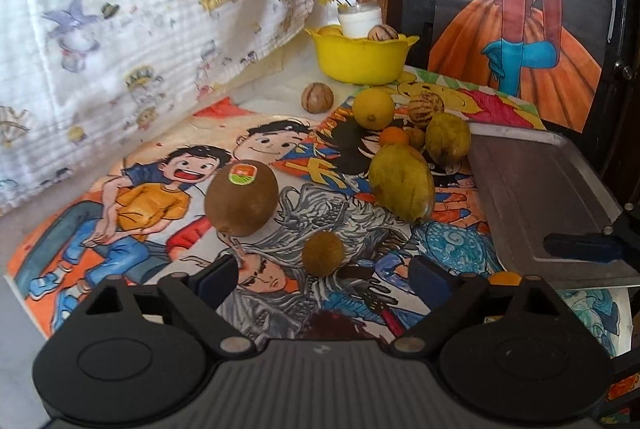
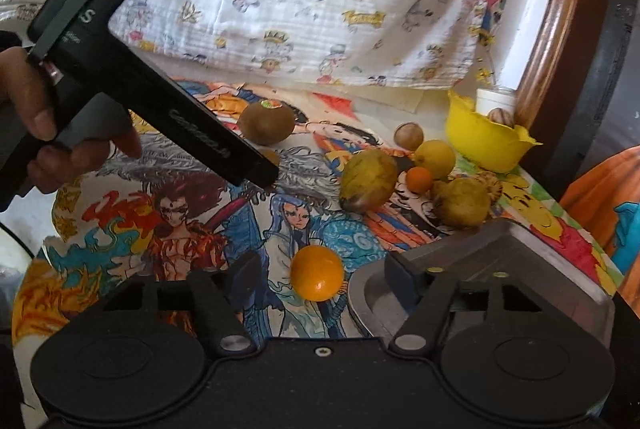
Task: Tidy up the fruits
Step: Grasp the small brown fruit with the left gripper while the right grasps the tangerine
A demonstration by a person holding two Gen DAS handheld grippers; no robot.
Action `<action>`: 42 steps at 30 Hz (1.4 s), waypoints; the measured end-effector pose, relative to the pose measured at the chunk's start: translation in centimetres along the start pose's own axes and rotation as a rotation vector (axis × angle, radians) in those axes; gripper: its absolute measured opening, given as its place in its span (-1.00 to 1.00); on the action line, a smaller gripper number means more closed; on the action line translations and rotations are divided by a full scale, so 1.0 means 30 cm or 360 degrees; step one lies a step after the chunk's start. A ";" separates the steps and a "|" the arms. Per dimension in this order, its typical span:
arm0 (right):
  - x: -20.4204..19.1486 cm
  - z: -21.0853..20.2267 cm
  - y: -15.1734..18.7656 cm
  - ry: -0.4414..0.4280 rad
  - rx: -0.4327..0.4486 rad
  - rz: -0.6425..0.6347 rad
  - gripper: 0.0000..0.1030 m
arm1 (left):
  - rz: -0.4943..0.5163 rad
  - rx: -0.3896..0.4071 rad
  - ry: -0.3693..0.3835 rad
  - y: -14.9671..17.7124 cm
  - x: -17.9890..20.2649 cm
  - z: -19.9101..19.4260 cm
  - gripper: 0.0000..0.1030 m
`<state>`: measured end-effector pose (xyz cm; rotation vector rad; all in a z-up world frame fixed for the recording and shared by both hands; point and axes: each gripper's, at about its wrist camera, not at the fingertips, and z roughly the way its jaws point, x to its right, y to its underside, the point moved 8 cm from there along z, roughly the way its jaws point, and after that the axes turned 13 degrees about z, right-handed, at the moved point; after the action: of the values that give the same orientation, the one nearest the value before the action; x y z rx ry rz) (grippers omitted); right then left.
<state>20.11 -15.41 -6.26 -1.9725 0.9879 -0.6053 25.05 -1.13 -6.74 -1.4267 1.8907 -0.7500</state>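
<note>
My left gripper [image 1: 323, 275] is open, its jaws on either side of a small brown round fruit [image 1: 323, 253] lying on the drawing-covered table. A large kiwi [image 1: 241, 198] with a sticker lies just beyond it. My right gripper [image 2: 320, 279] is open around a small orange fruit [image 2: 317, 272], its right finger over the corner of a metal tray [image 2: 520, 269]. A yellow-green mango [image 1: 401, 182], a lemon [image 1: 373, 108], a second mango [image 1: 447, 138] and a tiny orange [image 1: 394, 137] cluster farther back. The yellow bowl [image 1: 362, 59] holds some fruits.
A striped round fruit [image 1: 317, 98] lies near the bowl, another [image 1: 425, 108] behind the lemon. A white jar [image 1: 359, 18] stands behind the bowl. A printed cloth [image 1: 140, 9] hangs at left. The metal tray [image 1: 540, 197] lies at right. The left tool's body [image 2: 140, 77] crosses the right wrist view.
</note>
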 end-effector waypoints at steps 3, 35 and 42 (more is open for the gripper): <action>-0.004 0.011 0.004 -0.0013 -0.0019 -0.0022 0.03 | 0.0022 -0.0011 0.0007 0.000 0.009 0.020 0.69; -0.010 0.040 0.014 -0.0004 -0.0048 -0.0039 -0.33 | 0.0046 -0.0053 -0.0081 -0.001 0.019 0.072 -0.44; -0.004 0.019 0.018 0.0006 -0.0007 0.0018 -0.34 | 0.0077 -0.0033 -0.0024 0.003 0.052 0.036 -0.44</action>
<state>20.21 -15.24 -7.03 -1.9692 1.0032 -0.6013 25.53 -2.69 -7.74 -1.3904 1.9196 -0.6966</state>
